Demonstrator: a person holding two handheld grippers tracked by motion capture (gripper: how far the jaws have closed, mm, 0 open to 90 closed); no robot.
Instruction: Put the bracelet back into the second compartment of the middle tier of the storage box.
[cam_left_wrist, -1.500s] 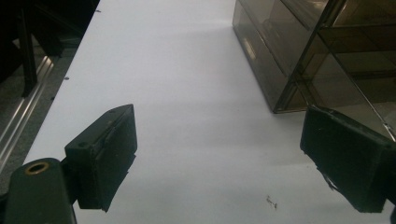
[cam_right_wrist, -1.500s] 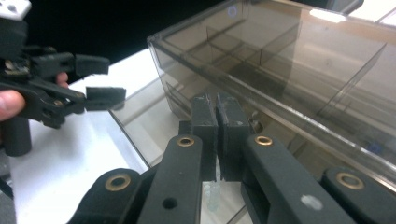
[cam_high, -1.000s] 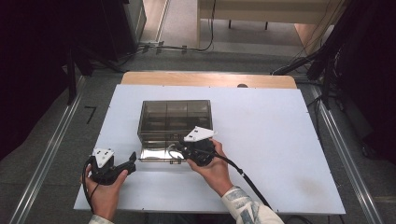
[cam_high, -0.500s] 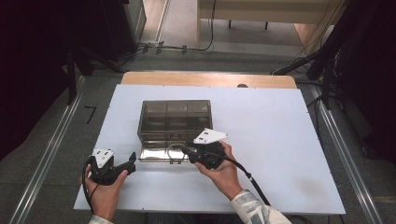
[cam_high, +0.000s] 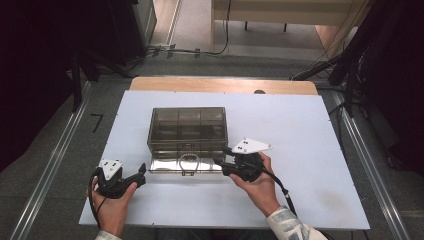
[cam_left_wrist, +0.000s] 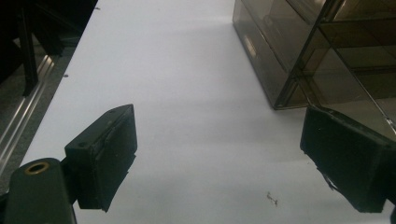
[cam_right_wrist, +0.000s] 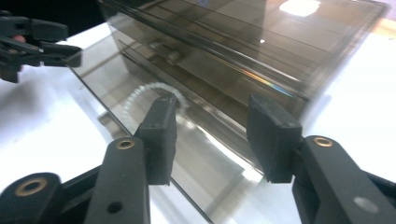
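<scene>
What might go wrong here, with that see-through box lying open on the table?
The box's clear lid lies folded out flat toward the person, hard to see against the white table. The right gripper, whose jaws have just been opening with nothing between them, hangs just over its edge and might knock it. The small beaded ring on the lid could slide off if it is bumped.

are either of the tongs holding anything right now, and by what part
Nothing is held. The right tongs have just been opening beside the smoky clear box, its folded-down front panel between the jaws but unpressed. The left tongs stand open over bare table.
</scene>
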